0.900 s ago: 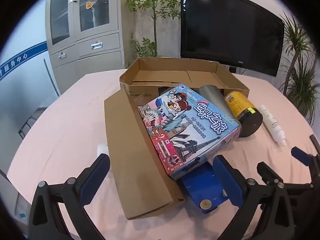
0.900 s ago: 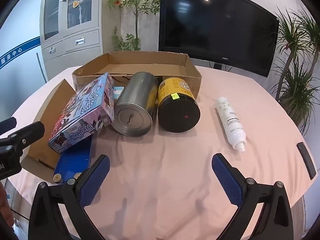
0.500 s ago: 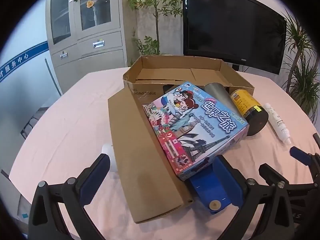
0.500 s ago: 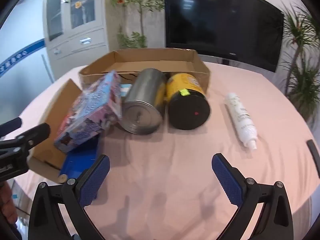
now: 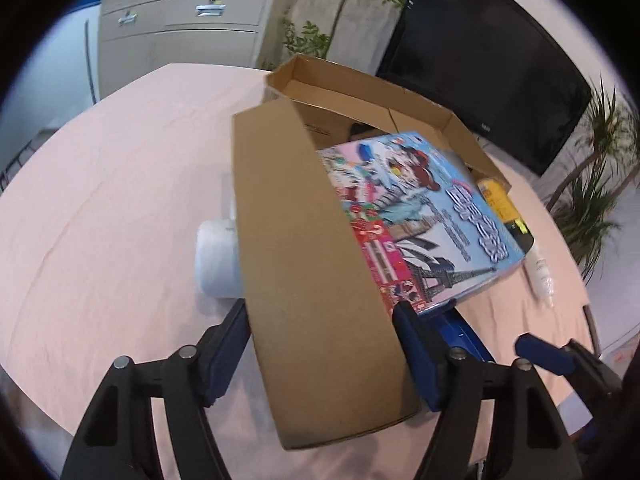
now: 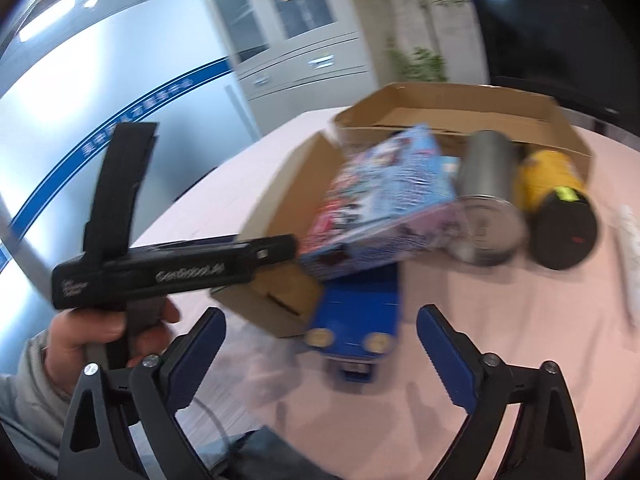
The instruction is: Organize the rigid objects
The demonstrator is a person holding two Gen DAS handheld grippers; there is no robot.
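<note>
— While left claw straddles the carton flap, spread wide, holding nothing: why?
— Clearing access, I'd judge. Puzzle box leans there, tabletop's near edge. Right claw agape, empty.

Black gripper frames, blue ribbed pads, silver screws; bare hand, grey sleeve.

The puzzle box leans on the carton flap, seemingly over the toy truck; two cans lie right.
</note>
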